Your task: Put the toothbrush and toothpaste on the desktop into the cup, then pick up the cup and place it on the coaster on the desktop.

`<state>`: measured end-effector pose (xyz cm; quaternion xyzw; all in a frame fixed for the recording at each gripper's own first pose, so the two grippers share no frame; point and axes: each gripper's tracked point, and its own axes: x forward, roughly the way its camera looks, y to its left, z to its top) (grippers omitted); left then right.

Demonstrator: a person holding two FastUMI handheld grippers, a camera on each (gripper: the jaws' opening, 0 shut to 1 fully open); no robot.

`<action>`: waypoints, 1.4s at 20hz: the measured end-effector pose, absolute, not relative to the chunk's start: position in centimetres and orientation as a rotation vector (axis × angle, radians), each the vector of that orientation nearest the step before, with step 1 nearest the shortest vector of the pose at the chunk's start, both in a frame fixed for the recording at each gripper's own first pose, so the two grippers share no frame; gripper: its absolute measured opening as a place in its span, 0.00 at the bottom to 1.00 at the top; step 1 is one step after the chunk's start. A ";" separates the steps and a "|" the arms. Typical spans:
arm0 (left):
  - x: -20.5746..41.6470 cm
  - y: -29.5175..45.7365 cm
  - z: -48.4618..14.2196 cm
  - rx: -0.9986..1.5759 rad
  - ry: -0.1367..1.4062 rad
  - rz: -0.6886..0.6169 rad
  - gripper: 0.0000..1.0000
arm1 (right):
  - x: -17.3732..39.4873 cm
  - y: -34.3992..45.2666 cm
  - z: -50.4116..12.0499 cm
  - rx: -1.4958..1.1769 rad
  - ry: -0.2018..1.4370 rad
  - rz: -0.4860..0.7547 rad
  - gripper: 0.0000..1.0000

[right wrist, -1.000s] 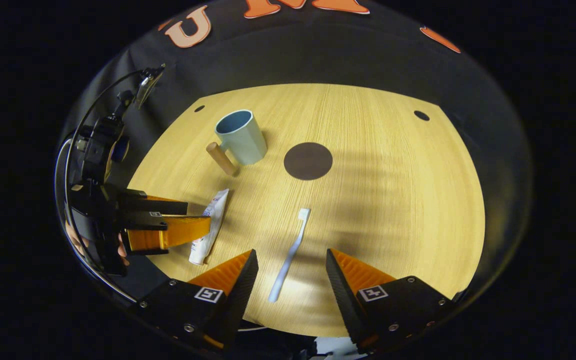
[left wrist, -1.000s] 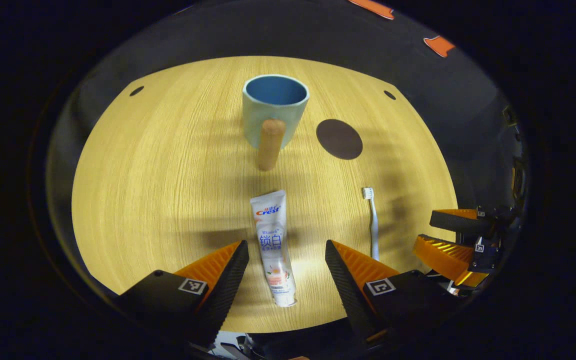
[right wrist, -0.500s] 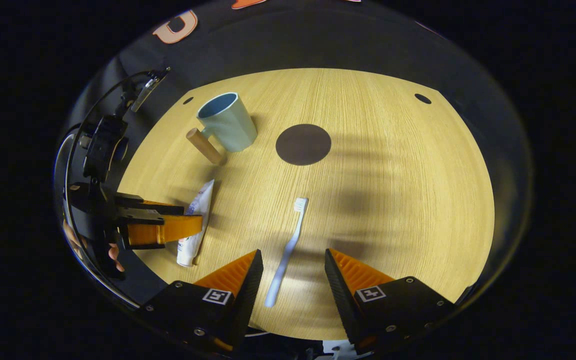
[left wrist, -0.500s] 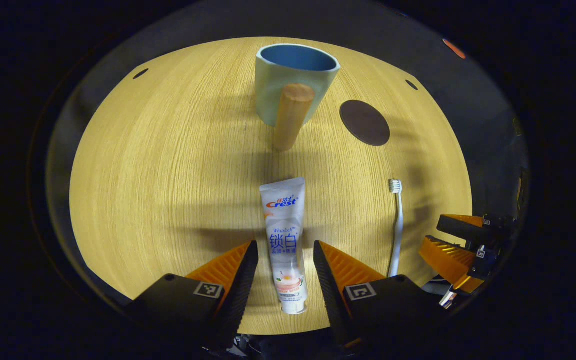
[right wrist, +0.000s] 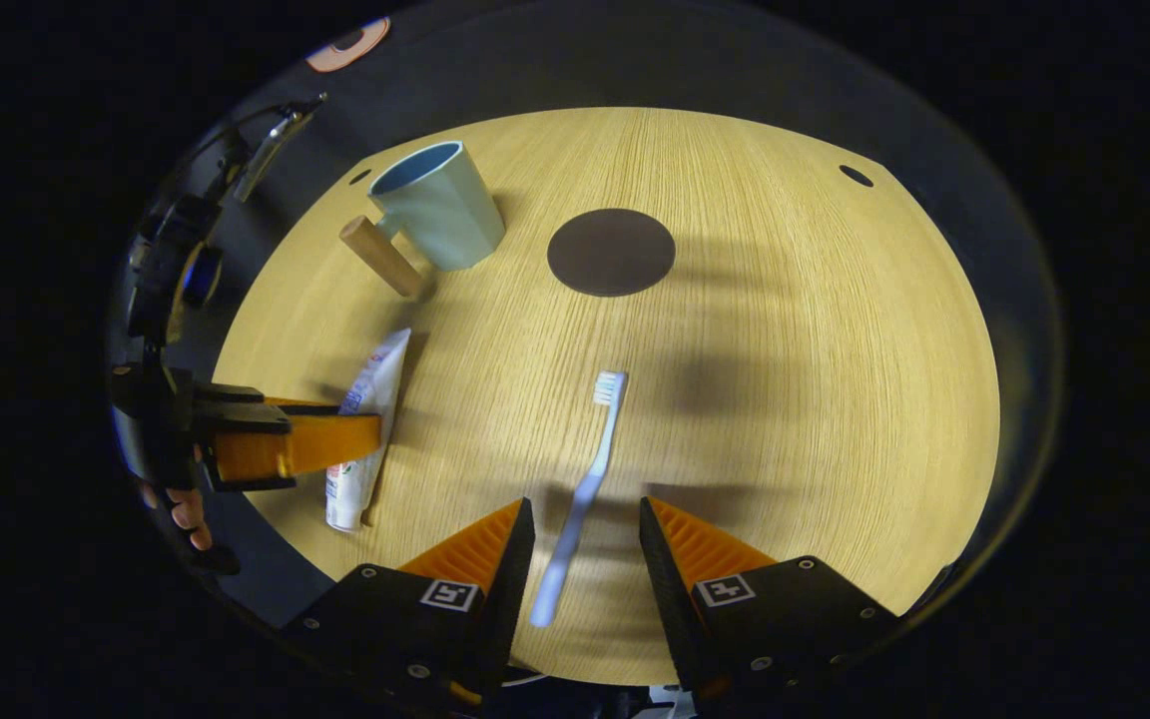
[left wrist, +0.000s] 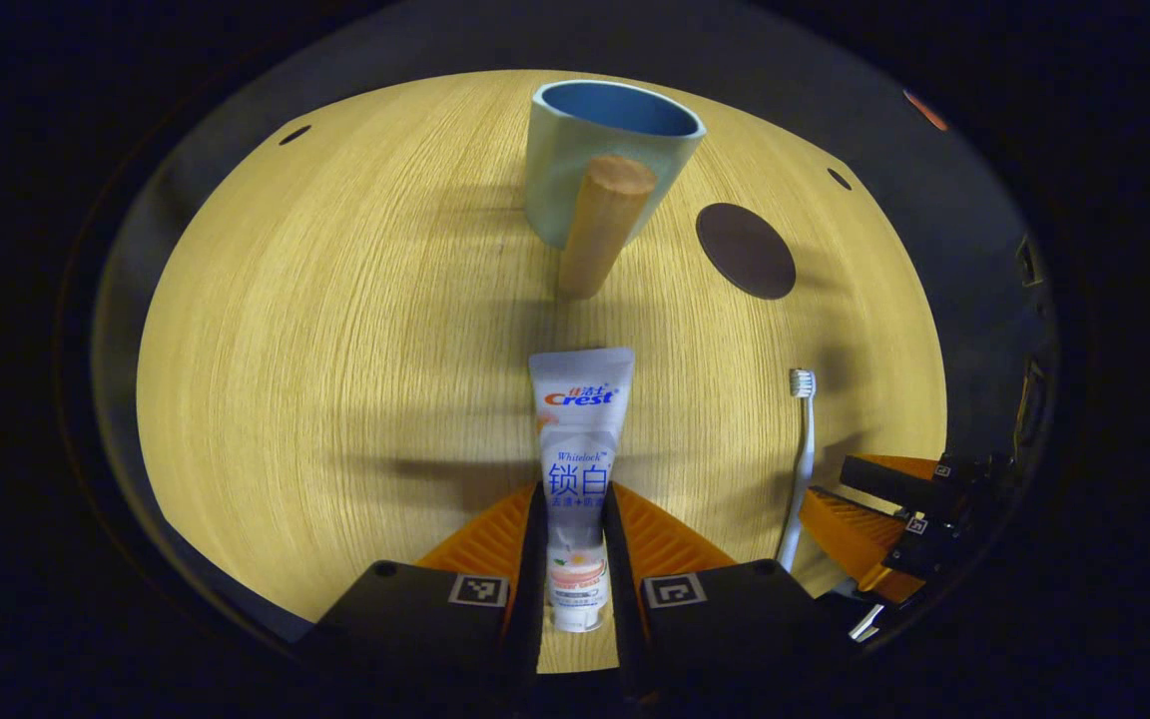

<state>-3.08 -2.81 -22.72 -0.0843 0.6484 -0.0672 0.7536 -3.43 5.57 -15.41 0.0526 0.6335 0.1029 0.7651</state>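
The white toothpaste tube [left wrist: 578, 419] lies flat on the wooden desktop [left wrist: 335, 300], cap end toward me. My left gripper [left wrist: 573, 491] is shut on its lower half, a finger pressed against each side. The pale blue toothbrush [right wrist: 590, 479] lies to the right, bristles pointing away. My right gripper [right wrist: 584, 504] is open and low, straddling its handle with a gap on both sides. Beyond them the light blue cup [left wrist: 603, 140] stands upright, its wooden handle [left wrist: 603, 235] facing me. The round dark coaster [left wrist: 746, 250] lies just right of the cup.
Small dark holes [right wrist: 856, 176] mark the desktop's far corners. The near edge of the table runs just under both grippers. A hand [right wrist: 186, 509] holds the left gripper at the left of the right gripper view.
My left gripper moved forward and lower and shut on the toothpaste tube. My right gripper came down over the toothbrush handle and its fingers narrowed.
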 end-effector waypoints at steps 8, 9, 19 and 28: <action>-2.2 -3.9 -21.8 -0.196 1.333 -0.191 0.28 | -3.8 6.0 -16.7 0.086 1.423 0.199 0.53; -2.1 -3.9 -21.7 -0.198 1.326 -0.195 0.29 | -3.7 5.9 -16.7 0.078 1.419 0.190 0.46; -2.4 -3.2 -20.2 -0.217 1.276 -0.203 0.29 | -2.9 5.4 -17.2 0.124 1.389 0.152 0.12; -1.9 -2.9 -19.8 -0.209 1.240 -0.194 0.28 | -2.0 4.7 -17.3 0.139 1.306 0.165 0.04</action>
